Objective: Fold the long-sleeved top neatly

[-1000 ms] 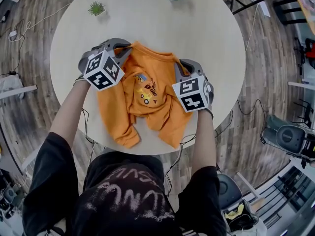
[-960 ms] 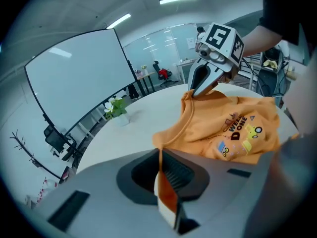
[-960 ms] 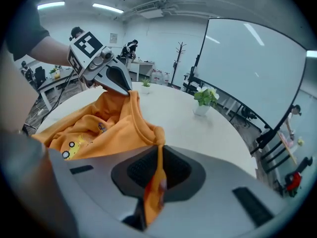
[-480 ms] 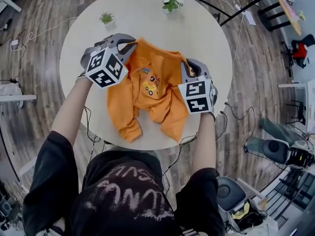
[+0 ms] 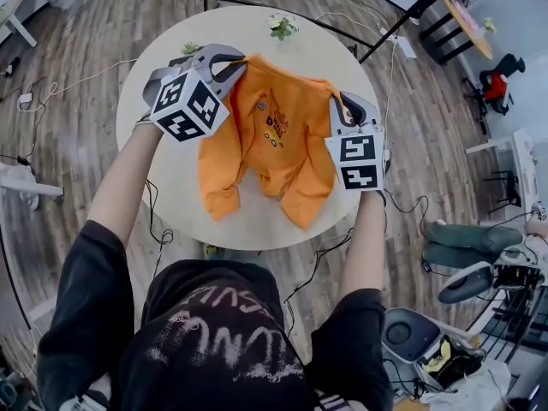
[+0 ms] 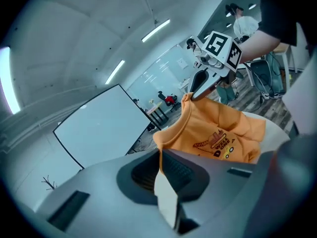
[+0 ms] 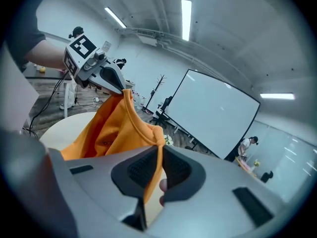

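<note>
Hanging over table point(image 5: 171, 178): orange top point(image 5: 278, 139) (sleeves point(image 5: 219, 197) dangling) | left tongs point(image 5: 235, 65) clamped on shoulder | right tongs point(image 5: 341, 108) clamped on other shoulder

Item: long-sleeved top point(image 5: 274, 135), orange, small vehicle print and dark lettering on chest | State: unfolded, you hold it up by both shoulders, neckline stretched between | Pose: print side toward you, body and both sleeves hanging slack | Place: over the round table point(image 5: 317, 54), cuffs toward its near edge; tabletop contact unclear
</note>
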The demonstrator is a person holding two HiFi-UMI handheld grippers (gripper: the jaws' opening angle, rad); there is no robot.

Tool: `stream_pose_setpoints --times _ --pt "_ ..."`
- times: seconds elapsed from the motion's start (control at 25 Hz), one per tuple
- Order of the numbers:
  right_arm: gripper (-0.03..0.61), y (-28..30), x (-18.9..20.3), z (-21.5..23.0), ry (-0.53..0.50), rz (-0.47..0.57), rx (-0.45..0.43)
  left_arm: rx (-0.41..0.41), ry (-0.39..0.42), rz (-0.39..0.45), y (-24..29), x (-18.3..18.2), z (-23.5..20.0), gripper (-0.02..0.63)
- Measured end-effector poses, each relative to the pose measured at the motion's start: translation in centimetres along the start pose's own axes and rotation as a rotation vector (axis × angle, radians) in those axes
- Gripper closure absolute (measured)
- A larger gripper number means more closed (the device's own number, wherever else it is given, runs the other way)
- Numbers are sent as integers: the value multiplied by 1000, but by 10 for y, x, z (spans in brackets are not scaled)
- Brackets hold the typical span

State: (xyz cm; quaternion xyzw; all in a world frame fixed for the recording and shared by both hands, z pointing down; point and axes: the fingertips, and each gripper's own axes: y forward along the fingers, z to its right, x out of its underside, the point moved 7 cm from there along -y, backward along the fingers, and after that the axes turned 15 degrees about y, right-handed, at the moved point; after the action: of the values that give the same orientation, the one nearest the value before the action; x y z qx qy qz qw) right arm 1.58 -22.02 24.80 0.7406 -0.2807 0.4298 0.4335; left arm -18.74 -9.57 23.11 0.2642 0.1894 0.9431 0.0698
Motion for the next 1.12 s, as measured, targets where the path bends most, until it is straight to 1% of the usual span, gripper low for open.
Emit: stream_pose_setpoints --times 0.16,0.4,0.52,0.68,0.96,1.12 --pt "545 -40 -35 4 -43 65 43 -62 60 33 -34 -33 -26 584" --pt "545 -99 -69 -8 -111 168 111 -156 150 84 -92 -70 -42 584" --pt "543 -125 -92 -3 -137 208 137 -191 184 104 -110 -92 -60 584" --pt "543 -152 -116 -1 -151 251 174 -226 236 129 -135 -113 -76 584" --pt "543 -198 -142 -3 -187 313 206 -281 273 176 -172 -145 -90 584" --pt "541 -220 -142 -3 -190 352 210 -307 283 209 -186 -160 -85 584"
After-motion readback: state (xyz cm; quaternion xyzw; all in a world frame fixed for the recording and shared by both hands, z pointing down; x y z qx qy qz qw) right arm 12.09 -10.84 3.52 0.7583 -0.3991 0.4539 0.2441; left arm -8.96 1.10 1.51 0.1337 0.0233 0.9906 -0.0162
